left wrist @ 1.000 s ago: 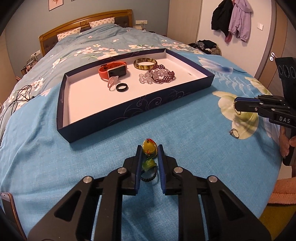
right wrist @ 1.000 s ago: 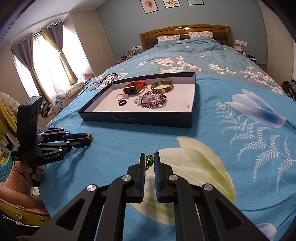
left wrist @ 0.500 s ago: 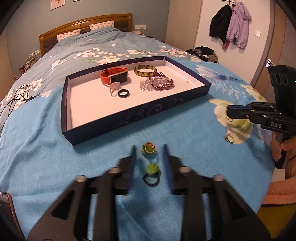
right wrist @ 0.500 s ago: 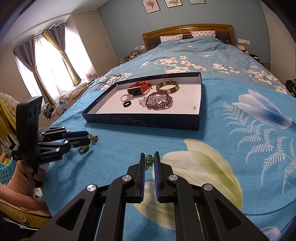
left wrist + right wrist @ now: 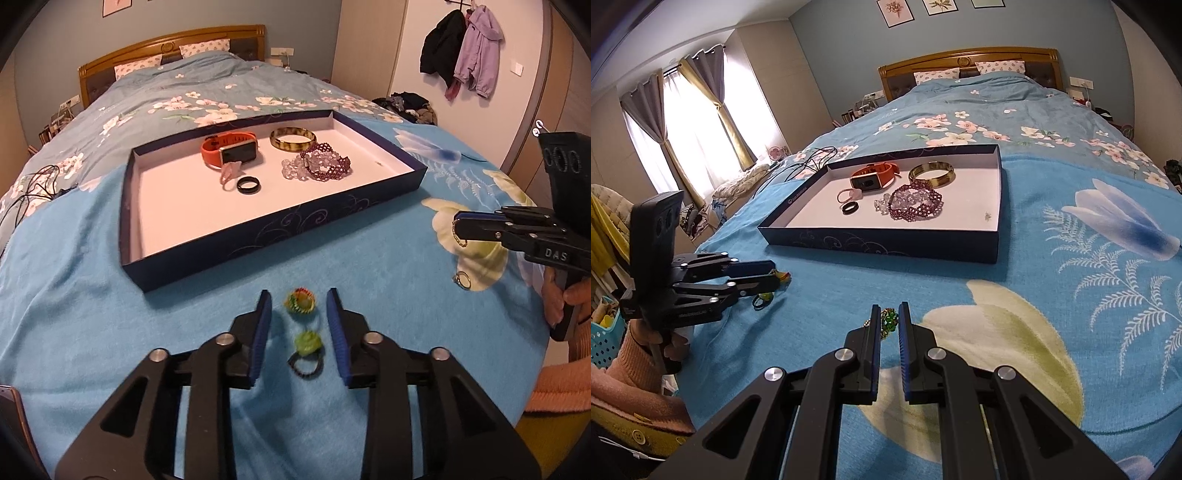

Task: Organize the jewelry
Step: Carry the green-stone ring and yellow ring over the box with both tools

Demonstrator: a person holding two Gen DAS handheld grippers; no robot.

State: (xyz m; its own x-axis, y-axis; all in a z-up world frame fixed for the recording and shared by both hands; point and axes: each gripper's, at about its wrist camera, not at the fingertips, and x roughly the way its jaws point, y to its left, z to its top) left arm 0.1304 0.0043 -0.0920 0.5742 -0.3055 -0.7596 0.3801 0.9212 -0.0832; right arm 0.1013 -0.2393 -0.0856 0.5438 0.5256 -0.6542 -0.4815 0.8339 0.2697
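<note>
Left wrist, yellow ring (image 5: 300, 301) between parted gripper (image 5: 298, 300)

A wide bed (image 5: 110, 295) with a wooden headboard (image 5: 967, 62) carries everything, spread with a bright blue fleece blanket (image 5: 1052, 295) printed with large pale flowers. On the blanket sits a shallow rectangular navy cardboard tray (image 5: 295, 230) with a white floor. Nearer than the tray lie a yellow beaded ring with a red-and-green rim (image 5: 300, 301) and, just beside it, a lime-green flower ring on a dark band (image 5: 306, 350). Well apart, on a printed flower, rests a thin metal ring (image 5: 462, 280). Black cables (image 5: 809, 158) trail at the far side.
</note>
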